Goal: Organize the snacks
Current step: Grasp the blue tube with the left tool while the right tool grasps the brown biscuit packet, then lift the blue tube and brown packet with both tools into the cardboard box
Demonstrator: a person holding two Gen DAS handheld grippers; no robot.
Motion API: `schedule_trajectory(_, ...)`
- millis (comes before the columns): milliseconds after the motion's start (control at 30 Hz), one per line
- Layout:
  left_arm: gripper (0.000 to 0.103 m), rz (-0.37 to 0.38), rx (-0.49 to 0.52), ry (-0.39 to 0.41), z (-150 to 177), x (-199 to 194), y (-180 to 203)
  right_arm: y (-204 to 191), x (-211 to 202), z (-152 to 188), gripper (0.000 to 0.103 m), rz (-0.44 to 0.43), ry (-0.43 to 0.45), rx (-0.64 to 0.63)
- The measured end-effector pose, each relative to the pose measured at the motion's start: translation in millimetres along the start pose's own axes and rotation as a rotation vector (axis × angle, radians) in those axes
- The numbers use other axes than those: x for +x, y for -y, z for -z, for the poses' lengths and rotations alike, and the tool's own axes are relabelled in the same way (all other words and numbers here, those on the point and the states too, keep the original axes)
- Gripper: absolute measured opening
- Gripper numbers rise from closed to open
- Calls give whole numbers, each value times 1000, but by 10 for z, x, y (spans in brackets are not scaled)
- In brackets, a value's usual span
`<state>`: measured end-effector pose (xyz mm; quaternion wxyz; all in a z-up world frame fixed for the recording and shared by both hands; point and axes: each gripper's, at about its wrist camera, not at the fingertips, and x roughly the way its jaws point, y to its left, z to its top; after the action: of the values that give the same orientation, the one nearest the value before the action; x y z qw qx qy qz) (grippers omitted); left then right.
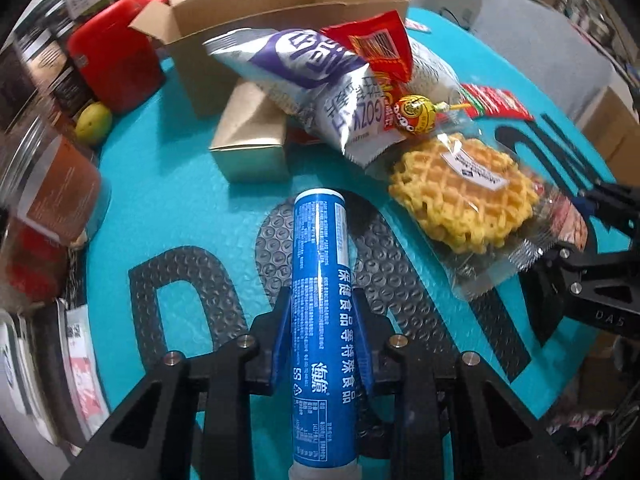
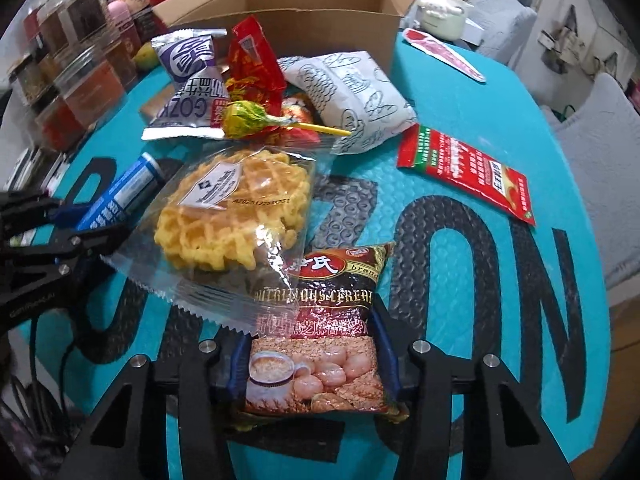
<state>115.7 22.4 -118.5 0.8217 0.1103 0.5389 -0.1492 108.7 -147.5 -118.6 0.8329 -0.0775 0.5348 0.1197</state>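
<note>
My left gripper (image 1: 322, 322) is shut on a blue tube (image 1: 320, 304) that points forward over the teal mat; it also shows in the right wrist view (image 2: 120, 192). My right gripper (image 2: 310, 354) is shut on a brown cereal packet (image 2: 320, 340), partly under a wrapped waffle (image 2: 232, 216), also seen in the left wrist view (image 1: 464, 192). Behind lie a purple-white snack bag (image 1: 316, 80), a red packet (image 1: 380, 48), a lollipop (image 1: 412, 114) and a white bread bag (image 2: 356, 96). An open cardboard box (image 1: 256, 20) stands at the back.
A small kraft box (image 1: 252, 140) lies before the cardboard box. A red tin (image 1: 112, 56), a green fruit (image 1: 94, 122) and jars (image 1: 52, 188) stand at the left. A red sauce sachet (image 2: 468, 172) lies on the right of the teal mat (image 2: 460, 80).
</note>
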Motion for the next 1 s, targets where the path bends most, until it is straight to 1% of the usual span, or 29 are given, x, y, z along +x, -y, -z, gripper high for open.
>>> schedule_trajectory(133, 28, 16, 35, -30, -62, 26, 44, 14, 18, -35, 50, -17, -21, -8)
schedule_trajectory(233, 28, 48, 40, -53, -147, 69, 76, 34, 29, -56, 49, -34, -33, -11)
schedule_trajectory(300, 28, 55, 44, -60, -180, 85, 85, 72, 15, -56, 48, -45, -36, -8)
schedule_trajectory(367, 28, 59, 46, -65, -205, 91, 86, 82, -4, -71, 46, -45, -38, -6)
schedule_trajectory(500, 28, 89, 35, -77, -261, 67, 72, 104, -80, -73, 44, -48, -29, -4)
schedule_trajectory(600, 28, 98, 27, -64, -296, -1, 52, 123, -142, -74, 42, -49, -18, 1)
schedule_trajectory(667, 28, 112, 23, -55, -304, -94, -23, 135, -199, -78, 42, -51, -11, 5)
schedule_trajectory(800, 28, 148, 30, -30, -335, -236, -50, 145, -350, -77, 42, -43, 18, 4)
schedule_trajectory(900, 28, 185, 30, -4, -343, -397, -63, 166, -484, -85, 41, -41, 50, 10)
schedule_trajectory(1000, 28, 201, 38, 26, -360, -520, -28, 169, -642, -95, 41, -25, 94, 5)
